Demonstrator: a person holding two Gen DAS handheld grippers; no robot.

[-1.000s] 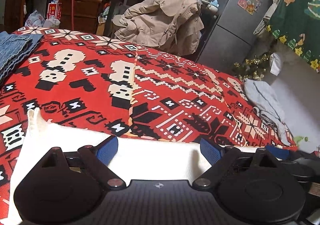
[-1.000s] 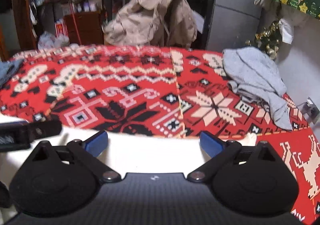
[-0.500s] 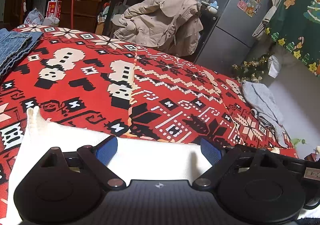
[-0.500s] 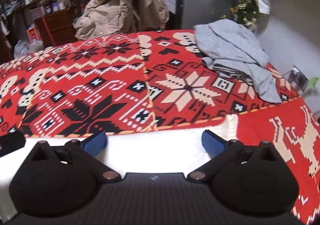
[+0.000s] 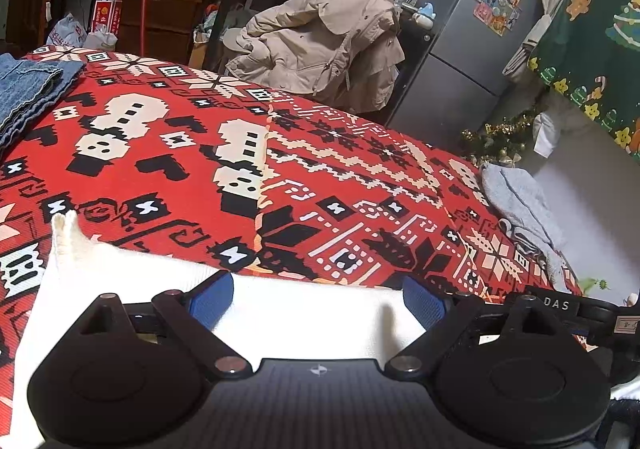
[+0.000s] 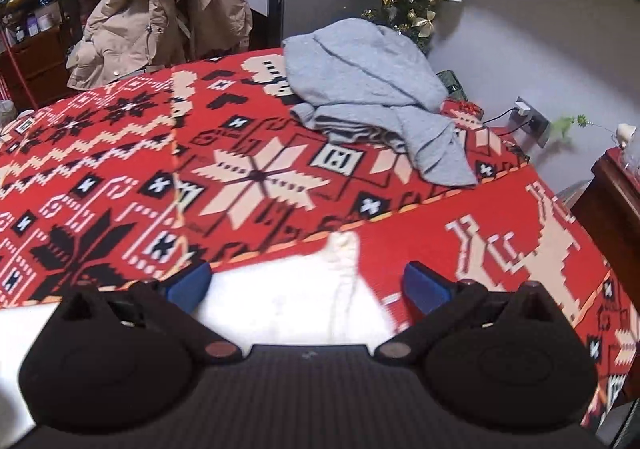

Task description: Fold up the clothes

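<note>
Nearest the left wrist camera, the left tool [image 5: 318, 299] has its blue fingers [image 5: 212, 299] spread wide, with nothing pinched between them. Beneath and just ahead of it lies the white garment [image 5: 304, 319], flat on the red patterned blanket [image 5: 280, 169] that covers the bed; one ribbed corner of the cloth sticks up at the garment's far left edge. The black body of the other tool shows at the right edge of this view, just beside the white cloth.

The right tool [image 6: 308, 285] is likewise wide open and grips nothing. The white garment [image 6: 280, 305] lies under it, and the garment's ribbed right end points away between the two blue fingers [image 6: 424, 287] without touching either.

Farther out, a crumpled grey garment [image 6: 372, 97] rests on the blanket near the far right side of the bed, well apart from the white one. Folded blue denim [image 5: 28, 85] lies at the far left edge of the bed in the left view.

Beyond the bed, a beige coat [image 5: 320, 37] is draped over something hidden beneath it, beside a silver fridge [image 5: 468, 41] with stickers and magnets on its door. Cluttered shelves stand behind them.
</note>
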